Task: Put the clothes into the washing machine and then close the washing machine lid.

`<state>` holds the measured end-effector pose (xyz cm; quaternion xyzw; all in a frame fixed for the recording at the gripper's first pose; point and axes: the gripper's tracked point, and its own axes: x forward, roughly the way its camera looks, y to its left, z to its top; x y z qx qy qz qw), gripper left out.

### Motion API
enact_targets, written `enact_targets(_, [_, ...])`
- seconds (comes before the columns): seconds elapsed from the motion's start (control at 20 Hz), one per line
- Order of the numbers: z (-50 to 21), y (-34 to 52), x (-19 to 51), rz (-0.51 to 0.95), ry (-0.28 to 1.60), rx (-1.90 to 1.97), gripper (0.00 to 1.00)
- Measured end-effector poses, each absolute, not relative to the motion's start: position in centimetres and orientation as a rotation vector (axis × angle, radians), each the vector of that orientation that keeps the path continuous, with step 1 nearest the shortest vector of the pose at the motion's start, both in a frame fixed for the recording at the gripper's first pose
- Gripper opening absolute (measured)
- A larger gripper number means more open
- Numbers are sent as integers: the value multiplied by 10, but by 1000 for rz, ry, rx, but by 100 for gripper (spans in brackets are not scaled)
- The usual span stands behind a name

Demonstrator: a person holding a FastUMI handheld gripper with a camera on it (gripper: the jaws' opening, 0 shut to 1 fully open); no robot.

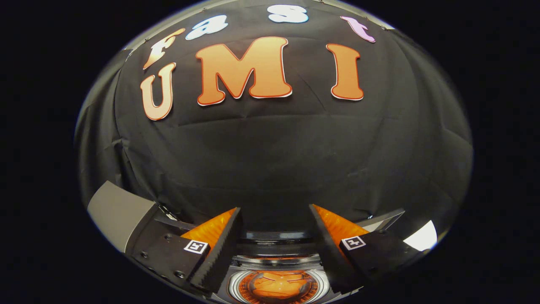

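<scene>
Hovering gripper [274, 219] fingers spread, empty | washing machine [276, 287] drum mouth facing up between them

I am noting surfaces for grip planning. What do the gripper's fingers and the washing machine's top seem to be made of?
The gripper is open, nothing between its fingers: they look like matte black plastic or rubber with toothed inner faces, backed by glossy translucent orange, probably plastic. The washing machine below them looks like smooth grey plastic or painted metal; its drum has a shiny ringed rim.
</scene>
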<state>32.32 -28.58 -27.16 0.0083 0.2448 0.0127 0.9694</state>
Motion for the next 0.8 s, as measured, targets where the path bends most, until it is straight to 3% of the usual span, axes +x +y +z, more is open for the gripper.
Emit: enact_targets(0.8, [-286,-277,241,39,442,4,98])
